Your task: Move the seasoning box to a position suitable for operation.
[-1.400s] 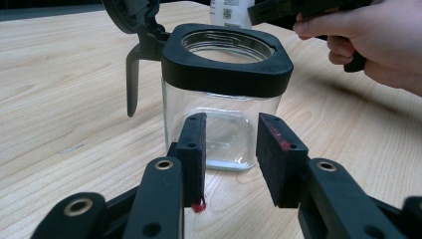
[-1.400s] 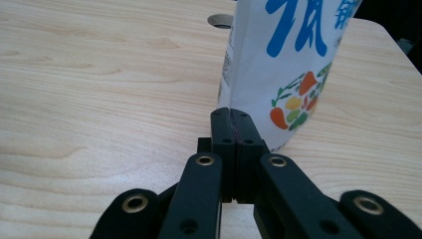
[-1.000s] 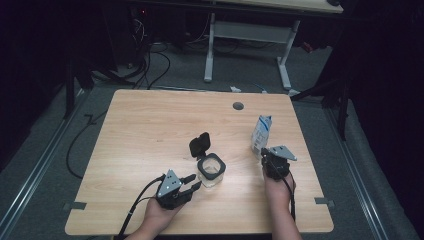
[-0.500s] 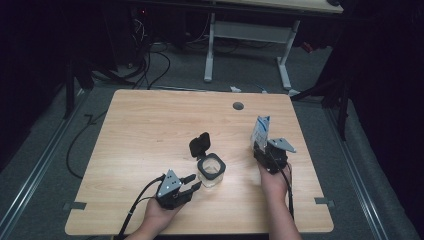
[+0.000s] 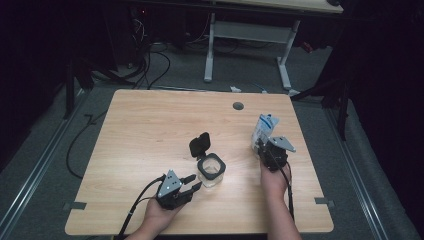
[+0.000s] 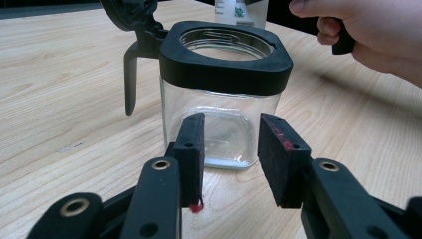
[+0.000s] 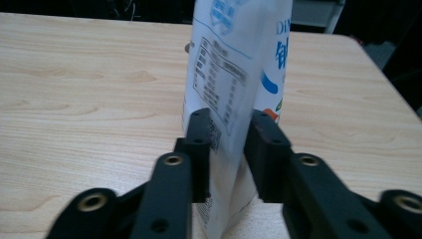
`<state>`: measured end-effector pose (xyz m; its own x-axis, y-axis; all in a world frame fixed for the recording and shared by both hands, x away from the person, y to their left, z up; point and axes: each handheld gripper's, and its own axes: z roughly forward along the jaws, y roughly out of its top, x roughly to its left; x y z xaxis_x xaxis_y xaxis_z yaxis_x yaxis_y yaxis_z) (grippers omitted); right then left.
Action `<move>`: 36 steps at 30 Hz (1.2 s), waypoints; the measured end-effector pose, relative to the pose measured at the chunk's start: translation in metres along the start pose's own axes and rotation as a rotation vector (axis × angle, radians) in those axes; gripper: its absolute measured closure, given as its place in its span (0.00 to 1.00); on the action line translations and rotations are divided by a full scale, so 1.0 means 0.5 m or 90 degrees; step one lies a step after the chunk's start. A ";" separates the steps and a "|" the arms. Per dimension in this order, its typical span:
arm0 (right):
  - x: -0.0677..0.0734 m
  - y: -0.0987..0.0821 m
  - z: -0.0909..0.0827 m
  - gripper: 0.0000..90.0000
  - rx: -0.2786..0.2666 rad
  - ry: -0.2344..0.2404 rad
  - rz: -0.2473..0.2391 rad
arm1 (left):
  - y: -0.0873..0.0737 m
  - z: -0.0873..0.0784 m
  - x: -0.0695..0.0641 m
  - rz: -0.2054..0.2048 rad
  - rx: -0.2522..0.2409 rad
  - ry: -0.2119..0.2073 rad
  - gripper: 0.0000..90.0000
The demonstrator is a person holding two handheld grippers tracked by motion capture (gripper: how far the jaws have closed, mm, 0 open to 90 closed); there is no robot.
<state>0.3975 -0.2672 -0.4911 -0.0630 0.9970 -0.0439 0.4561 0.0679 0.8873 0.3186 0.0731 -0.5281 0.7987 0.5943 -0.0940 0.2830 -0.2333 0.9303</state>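
A clear square glass jar (image 5: pixel 211 170) with a black rim stands mid-table, its hinged black lid (image 5: pixel 200 144) flipped up behind it. My left gripper (image 5: pixel 192 182) rests just short of the jar, open. In the left gripper view the jar (image 6: pixel 224 74) stands beyond the pads, and my left gripper (image 6: pixel 230 134) holds nothing. A white and blue printed pouch (image 5: pixel 263 127) stands upright at the right. My right gripper (image 5: pixel 261 146) has just been closing with the pouch between its jaws. In the right gripper view the pads of my right gripper (image 7: pixel 228 130) pinch the pouch (image 7: pixel 234 59) low down.
A round cable hole (image 5: pixel 238 105) sits near the table's far edge. The right hand (image 6: pixel 368 35) shows behind the jar in the left gripper view. Beyond the table stand a white desk frame (image 5: pixel 210 45) and floor cables (image 5: pixel 150 65).
My right gripper has moved forward to the pouch, opened around it and closed onto it. The left gripper and the jar have stayed in place.
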 end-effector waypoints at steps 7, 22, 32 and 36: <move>0.002 -0.002 0.000 0.87 -0.004 0.004 0.007 | 0.000 0.000 0.000 0.001 0.000 0.000 0.70; 0.008 -0.005 -0.002 0.97 -0.003 0.023 -0.036 | 0.000 0.000 0.000 0.001 0.001 -0.002 0.68; -0.008 0.004 -0.012 0.99 0.006 0.055 -0.020 | -0.001 0.001 0.000 0.005 0.002 -0.004 0.68; -0.017 0.012 -0.023 0.99 0.010 0.067 -0.027 | -0.001 0.001 -0.001 0.008 0.001 -0.006 0.66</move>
<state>0.3906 -0.2758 -0.4804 -0.1747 0.9841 -0.0317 0.4654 0.1109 0.8781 0.3183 0.0726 -0.5284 0.8071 0.5842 -0.0857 0.2742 -0.2423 0.9307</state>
